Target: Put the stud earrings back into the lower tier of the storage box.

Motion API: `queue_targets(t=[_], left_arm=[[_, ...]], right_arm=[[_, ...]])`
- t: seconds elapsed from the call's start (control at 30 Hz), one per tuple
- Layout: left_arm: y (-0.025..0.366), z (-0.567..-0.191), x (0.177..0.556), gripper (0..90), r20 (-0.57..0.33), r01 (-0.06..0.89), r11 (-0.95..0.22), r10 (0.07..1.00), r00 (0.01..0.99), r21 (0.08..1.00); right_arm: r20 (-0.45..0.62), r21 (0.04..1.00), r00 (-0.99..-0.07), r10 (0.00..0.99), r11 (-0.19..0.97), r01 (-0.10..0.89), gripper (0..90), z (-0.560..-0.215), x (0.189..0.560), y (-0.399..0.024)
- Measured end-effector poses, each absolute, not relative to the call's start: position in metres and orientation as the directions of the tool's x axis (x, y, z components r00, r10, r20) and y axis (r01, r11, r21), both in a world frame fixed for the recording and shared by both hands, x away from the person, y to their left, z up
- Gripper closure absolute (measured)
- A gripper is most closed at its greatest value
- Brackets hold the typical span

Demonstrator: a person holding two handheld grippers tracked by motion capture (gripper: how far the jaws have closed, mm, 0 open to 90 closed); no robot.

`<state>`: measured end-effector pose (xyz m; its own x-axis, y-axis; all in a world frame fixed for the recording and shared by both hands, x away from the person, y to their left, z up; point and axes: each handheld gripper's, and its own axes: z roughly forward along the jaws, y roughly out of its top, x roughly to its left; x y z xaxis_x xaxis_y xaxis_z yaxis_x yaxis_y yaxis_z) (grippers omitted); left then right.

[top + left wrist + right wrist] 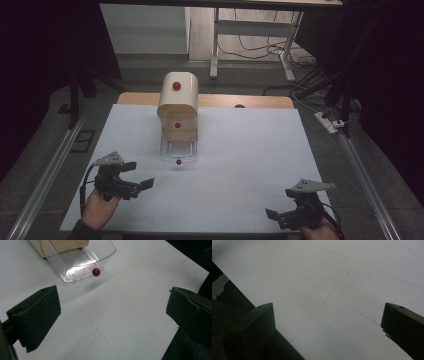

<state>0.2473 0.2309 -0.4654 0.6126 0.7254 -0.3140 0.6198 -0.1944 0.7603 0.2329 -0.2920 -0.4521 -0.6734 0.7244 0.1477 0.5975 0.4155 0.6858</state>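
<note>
While both grippers are held low over the white table (pixel 240 150), nothing is gripped by either. The left gripper (pixel 139 175) is seen near the table's near left corner in the high view, carried by a hand (pixel 98 207), its jaws spread wide and pointed right and slightly far. Between those wide jaws, in the left gripper view, bare table is framed, and beyond them a clear drawer (pixel 82 261) is seen, well apart from the jaws. The drawer is pulled out toward the near side from a cream box (pixel 178 107) with a rounded top, which stands at the middle of the table toward its far edge. A red knob (pixel 96 271) is fixed to the drawer's front wall; in the high view it is found at the drawer's near end. Two more red knobs are shown on the box, one on the rounded lid (pixel 176 85) and one on the front below it (pixel 177 124). What lies inside the drawer cannot be told. The right gripper (pixel 276 214) is held at the near right corner, jaws pointed left and also spread wide; in the right gripper view, plain table surface and its near edge are seen between them. The two grippers are kept well apart.
</note>
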Motion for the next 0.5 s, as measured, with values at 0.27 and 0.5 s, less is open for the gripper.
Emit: queue_targets(t=[0.27, 0.5], left_arm=[[0.239, -0.469, 0.234, 0.0, -0.323, 0.624, -0.182, 0.728, 0.605, 0.760], [0.251, -0.471, 0.219, 0.0, -0.339, 0.638, -0.161, 0.736, 0.586, 0.753]], right_arm=[[0.136, 0.684, -0.688, 0.713, 0.435, 0.586, 0.0, -0.452, 0.232, -0.290], [0.140, 0.685, -0.677, 0.722, 0.423, 0.593, 0.0, -0.452, 0.233, -0.291]])
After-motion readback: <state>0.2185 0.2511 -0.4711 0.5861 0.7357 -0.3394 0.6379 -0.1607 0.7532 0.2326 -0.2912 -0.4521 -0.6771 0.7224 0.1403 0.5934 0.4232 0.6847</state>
